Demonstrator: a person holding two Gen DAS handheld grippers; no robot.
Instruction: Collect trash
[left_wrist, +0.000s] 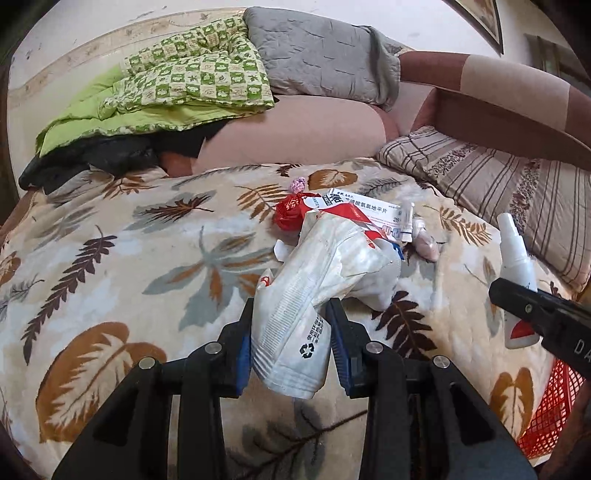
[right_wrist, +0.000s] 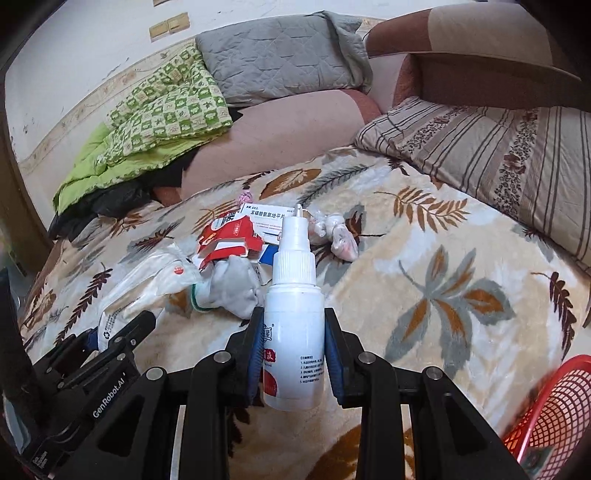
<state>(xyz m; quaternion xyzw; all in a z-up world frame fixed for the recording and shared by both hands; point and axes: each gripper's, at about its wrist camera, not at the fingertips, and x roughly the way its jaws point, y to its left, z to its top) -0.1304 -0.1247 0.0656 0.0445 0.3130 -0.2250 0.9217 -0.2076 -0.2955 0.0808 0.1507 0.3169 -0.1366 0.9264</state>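
Pouch (left_wrist: 295, 317) gripped, spray bottle (right_wrist: 293, 332) gripped

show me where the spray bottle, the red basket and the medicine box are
spray bottle (right_wrist: 293, 325), right wrist view, on its white body between the right claw's pads.
red basket (right_wrist: 554, 413), right wrist view, on its mesh wall.
medicine box (left_wrist: 373, 214), left wrist view, on its printed top face.

Crinkled glossy plastic pouch (left_wrist: 295, 314); smooth white plastic spray bottle (right_wrist: 293, 332); plush leaf-print blanket (left_wrist: 110, 258).
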